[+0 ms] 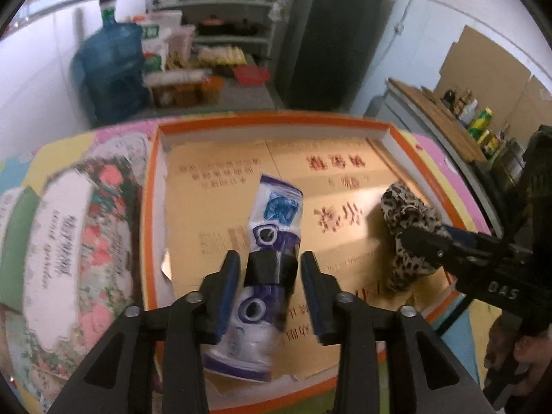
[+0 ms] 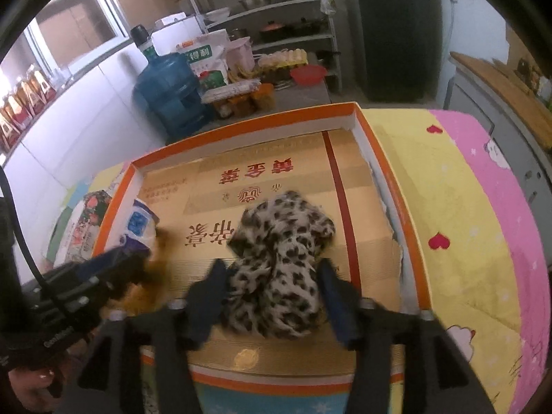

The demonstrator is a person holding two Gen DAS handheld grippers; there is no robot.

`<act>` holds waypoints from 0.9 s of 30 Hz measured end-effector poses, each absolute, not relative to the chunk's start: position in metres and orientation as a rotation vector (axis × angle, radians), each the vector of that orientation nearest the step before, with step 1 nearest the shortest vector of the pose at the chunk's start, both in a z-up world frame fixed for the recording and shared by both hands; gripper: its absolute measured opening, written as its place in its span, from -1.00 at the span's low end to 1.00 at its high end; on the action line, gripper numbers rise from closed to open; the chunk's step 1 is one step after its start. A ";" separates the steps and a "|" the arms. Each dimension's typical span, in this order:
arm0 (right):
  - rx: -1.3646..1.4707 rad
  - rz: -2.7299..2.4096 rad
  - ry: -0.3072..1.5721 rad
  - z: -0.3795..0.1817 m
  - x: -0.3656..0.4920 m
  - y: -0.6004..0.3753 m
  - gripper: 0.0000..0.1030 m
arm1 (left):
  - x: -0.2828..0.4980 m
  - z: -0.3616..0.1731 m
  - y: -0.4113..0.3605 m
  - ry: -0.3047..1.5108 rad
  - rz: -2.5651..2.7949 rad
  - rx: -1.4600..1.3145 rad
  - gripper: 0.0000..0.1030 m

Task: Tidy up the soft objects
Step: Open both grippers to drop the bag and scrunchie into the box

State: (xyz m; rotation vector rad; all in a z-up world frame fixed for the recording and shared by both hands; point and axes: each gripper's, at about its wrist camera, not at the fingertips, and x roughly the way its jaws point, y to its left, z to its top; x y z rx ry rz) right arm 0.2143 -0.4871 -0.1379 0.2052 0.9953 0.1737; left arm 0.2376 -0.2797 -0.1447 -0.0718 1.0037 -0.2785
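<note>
Left tongs [image 1: 270,283]: I held them apart around the tissue pack [image 1: 262,276].
Right tongs [image 2: 272,296]: apart, leopard cloth [image 2: 283,248] between.
Progress: both lay in the orange box [image 2: 390,179]; withdrawing remained.

light: dim indoor, cool bluish cast | source: window [image 2: 79,31] upper left | glare: pale patch on cardboard liner [image 1: 348,203] | shadow: soft, beside leopard-print cloth [image 1: 410,231] | blur: motion smear throughout, shelves [image 1: 224,7] soft | edges: strong fisheye bending, black corner vignette
</note>
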 end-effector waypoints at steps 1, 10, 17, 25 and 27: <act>0.215 0.173 0.993 -0.139 0.213 -0.488 0.17 | 0.237 -0.146 -0.279 1.014 -0.275 -0.083 0.03; 0.249 0.145 0.981 -0.137 0.202 -0.499 0.18 | 0.225 -0.131 -0.276 0.937 -0.280 -0.095 0.22; 0.165 0.009 0.925 -0.106 0.192 -0.496 0.31 | 0.208 -0.097 -0.272 0.836 -0.299 -0.079 0.39; 0.212 0.057 0.819 -0.074 0.164 -0.489 0.46 | 0.182 -0.063 -0.255 0.760 -0.355 -0.058 0.43; 0.179 0.019 0.807 -0.065 0.157 -0.480 0.47 | 0.175 -0.055 -0.246 0.745 -0.358 -0.067 0.43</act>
